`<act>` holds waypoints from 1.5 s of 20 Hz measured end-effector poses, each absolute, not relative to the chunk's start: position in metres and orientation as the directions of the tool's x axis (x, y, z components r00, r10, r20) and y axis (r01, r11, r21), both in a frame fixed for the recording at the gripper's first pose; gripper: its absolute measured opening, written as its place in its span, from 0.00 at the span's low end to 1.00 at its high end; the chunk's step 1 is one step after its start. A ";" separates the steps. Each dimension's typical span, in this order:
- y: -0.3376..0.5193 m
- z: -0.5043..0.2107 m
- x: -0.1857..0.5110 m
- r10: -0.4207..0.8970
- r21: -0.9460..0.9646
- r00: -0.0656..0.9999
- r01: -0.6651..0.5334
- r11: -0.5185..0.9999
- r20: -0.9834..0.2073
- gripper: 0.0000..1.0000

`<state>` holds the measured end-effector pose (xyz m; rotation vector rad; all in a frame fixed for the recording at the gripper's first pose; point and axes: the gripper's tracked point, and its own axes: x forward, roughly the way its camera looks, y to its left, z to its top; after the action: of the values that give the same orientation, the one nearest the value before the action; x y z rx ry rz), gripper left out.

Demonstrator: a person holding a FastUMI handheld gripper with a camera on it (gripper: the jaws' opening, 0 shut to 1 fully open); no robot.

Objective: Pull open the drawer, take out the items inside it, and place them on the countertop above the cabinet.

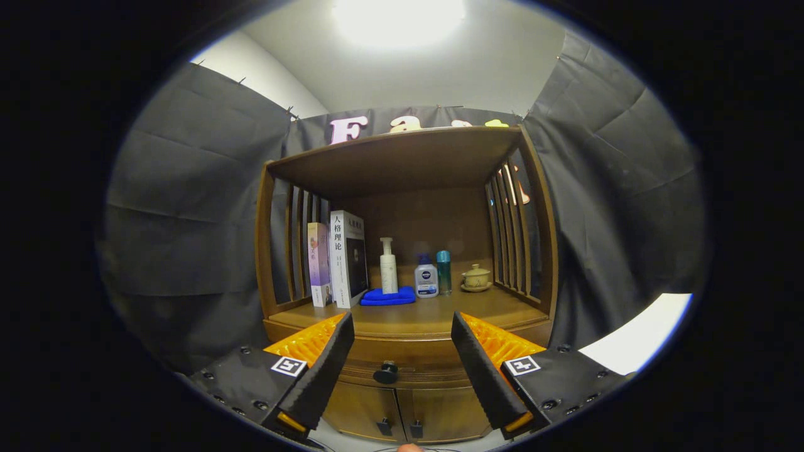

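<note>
Between spread fingers of gripper (402, 326), closed drawer (402, 367) ahead

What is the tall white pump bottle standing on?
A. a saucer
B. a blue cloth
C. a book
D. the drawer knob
B. The white pump bottle stands on the folded blue cloth on the countertop, right of the books; the gripper is open, its fingers apart in front of the closed drawer's knob.
</note>
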<state>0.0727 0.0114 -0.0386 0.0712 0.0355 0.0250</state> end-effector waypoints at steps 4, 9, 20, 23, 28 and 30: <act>0.021 -0.064 0.101 0.054 0.054 0.997 -0.051 0.997 -0.057 0.98; 0.027 -0.103 0.126 0.060 0.088 0.996 -0.054 0.995 -0.061 0.98; 0.040 -0.177 0.160 0.060 0.037 0.983 -0.055 0.998 -0.171 0.98; 0.039 -0.199 0.165 0.053 0.060 0.973 -0.040 0.997 -0.225 0.98; 0.042 -0.218 0.169 0.051 0.039 0.964 -0.042 0.998 -0.262 0.88; 0.048 -0.217 0.169 0.066 0.020 0.965 -0.063 0.998 -0.254 0.78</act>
<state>0.1693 0.0483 -0.2170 0.0121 0.2574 0.0656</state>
